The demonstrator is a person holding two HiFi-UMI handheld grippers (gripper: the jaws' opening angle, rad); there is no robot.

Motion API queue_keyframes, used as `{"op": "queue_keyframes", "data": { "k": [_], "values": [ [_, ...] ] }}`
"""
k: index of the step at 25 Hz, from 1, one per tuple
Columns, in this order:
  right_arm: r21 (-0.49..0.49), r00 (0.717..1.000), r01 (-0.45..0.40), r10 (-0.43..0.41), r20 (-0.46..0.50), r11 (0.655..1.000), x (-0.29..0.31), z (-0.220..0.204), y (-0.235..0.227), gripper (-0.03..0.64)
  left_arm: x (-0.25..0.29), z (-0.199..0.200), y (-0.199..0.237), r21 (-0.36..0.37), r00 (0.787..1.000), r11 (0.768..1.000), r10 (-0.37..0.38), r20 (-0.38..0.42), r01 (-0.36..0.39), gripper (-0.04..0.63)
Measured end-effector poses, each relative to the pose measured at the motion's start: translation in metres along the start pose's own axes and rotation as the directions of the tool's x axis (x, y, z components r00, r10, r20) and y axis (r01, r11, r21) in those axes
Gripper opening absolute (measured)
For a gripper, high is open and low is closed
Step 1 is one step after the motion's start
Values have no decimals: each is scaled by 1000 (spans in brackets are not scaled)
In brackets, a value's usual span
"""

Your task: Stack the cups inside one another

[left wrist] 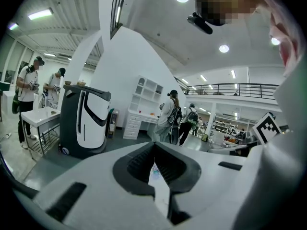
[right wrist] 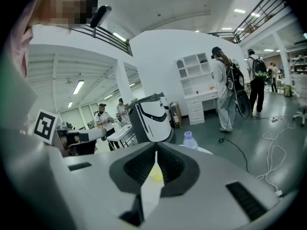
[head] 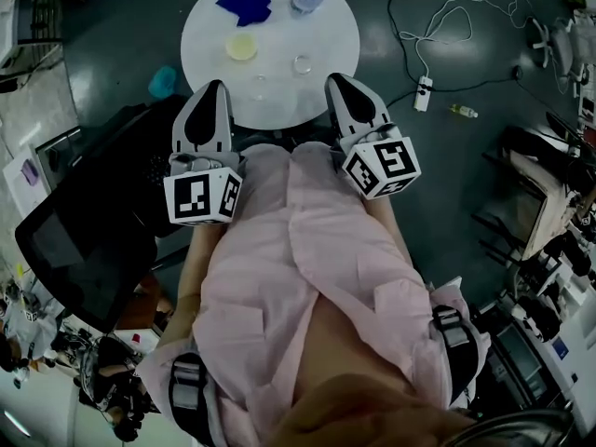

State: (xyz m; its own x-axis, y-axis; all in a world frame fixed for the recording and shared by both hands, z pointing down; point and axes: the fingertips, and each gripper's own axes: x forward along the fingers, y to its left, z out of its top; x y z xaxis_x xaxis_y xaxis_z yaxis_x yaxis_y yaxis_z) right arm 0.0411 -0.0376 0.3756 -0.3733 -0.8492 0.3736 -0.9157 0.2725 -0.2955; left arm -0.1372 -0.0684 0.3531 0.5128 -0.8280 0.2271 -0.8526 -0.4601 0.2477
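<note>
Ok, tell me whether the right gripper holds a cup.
No, the right gripper has its jaws shut empty; the yellow cup sits on the table.

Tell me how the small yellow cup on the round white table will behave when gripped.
The small yellow cup looks empty, so it is probably light and easy to squash. On the smooth round white table, a push would likely slide or tip it.
</note>
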Motion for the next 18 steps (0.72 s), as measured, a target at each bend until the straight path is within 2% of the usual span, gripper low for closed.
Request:
{"op": "queue_keyframes", "data": {
  "k": [8, 12, 18],
  "values": [
    [29, 998, 54, -54, 10, 998, -5, -1, 0, 34, -1, -1, 11, -37, 1000, 999, -18, -7, 18, 18],
    [31, 999, 41, -42, 12, 999, -4, 0, 3, 34, -2, 0, 8, -48, 1000, 999, -23, -6, 23, 18],
    [22, 999, 15, -16, 32, 1000, -1, 8, 4, 34, -9, 6, 13, -44, 1000, 999, 16, 15, -15, 18]
  ]
}}
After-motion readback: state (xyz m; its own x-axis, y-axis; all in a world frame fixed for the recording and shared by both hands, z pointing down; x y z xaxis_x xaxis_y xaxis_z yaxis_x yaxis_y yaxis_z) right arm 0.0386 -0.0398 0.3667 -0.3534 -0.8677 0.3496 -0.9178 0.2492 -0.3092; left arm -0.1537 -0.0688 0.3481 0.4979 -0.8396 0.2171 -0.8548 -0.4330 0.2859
